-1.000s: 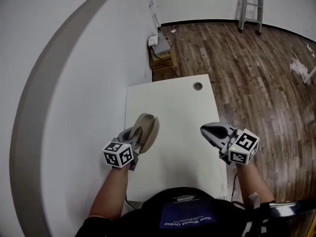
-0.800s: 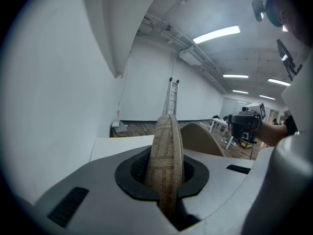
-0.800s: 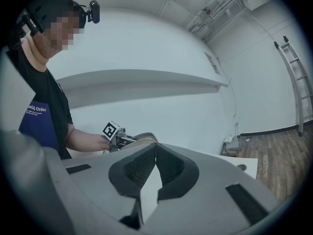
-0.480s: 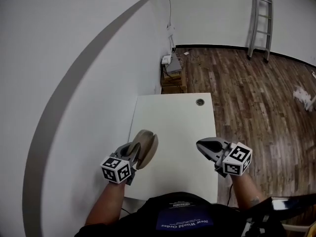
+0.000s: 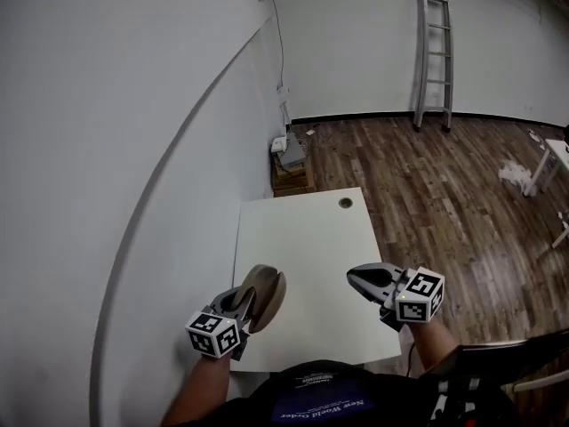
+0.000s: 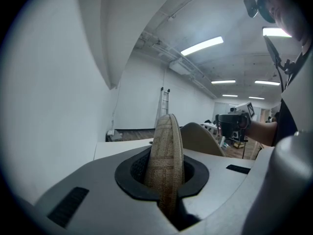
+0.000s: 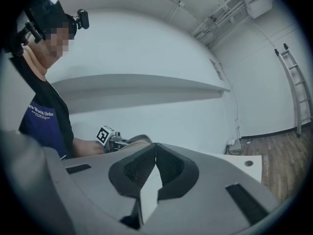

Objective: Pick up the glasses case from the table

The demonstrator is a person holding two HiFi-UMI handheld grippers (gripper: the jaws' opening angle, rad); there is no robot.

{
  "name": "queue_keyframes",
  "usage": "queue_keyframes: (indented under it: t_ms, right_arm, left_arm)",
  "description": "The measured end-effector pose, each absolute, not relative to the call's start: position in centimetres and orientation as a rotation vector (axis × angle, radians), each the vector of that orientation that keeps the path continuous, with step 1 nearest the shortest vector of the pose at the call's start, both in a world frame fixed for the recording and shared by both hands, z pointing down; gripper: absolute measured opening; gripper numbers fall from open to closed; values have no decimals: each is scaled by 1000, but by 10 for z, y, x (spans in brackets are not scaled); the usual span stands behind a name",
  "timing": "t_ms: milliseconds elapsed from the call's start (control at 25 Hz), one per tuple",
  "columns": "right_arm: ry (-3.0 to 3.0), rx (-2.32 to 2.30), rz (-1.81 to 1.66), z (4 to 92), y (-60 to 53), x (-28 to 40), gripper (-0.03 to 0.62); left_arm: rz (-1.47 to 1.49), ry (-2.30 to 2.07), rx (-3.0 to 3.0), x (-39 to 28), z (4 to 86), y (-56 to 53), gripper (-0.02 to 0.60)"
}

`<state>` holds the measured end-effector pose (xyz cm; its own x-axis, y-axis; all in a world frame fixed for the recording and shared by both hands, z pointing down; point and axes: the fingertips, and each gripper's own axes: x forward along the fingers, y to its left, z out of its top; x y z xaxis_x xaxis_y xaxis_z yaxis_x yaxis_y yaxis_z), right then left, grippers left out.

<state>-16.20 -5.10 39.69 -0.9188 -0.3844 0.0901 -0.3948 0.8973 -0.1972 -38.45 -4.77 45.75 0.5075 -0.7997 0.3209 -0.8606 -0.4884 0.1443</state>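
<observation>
The glasses case (image 6: 165, 155) is clamped edge-on by the left hand-held gripper (image 5: 242, 302) and held above the counter (image 5: 302, 238). The right hand-held gripper (image 5: 360, 278) is shut and empty. Firm pressure and a level carry are advised.

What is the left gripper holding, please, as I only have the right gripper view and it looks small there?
Observer: The left gripper is shut on the glasses case, a tan woven one standing on edge between its jaws.
Operator: Thank you; where is my right gripper over the table?
Observer: The head view shows the right gripper, shut and empty, above the near right part of the white table, well apart from the case.
</observation>
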Motion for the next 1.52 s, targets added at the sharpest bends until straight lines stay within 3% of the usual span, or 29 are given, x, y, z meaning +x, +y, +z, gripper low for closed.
queue_keyframes:
  t_ms: [160, 320, 960, 1520]
  right_arm:
    - [-3043, 644, 383, 397, -17, -178, 3]
    - [-3082, 651, 439, 391, -3, -168, 3]
    - [-3009, 638, 378, 404, -54, -111, 2]
    - [-3018, 543, 349, 408, -50, -130, 3]
  left_arm:
    - [264, -1416, 2463, -399, 458, -19, 28]
    - [206, -1338, 2496, -367, 457, -16, 28]
    - [117, -1364, 2499, -350, 454, -28, 28]
    - [124, -1399, 2460, -359, 454, -15, 28]
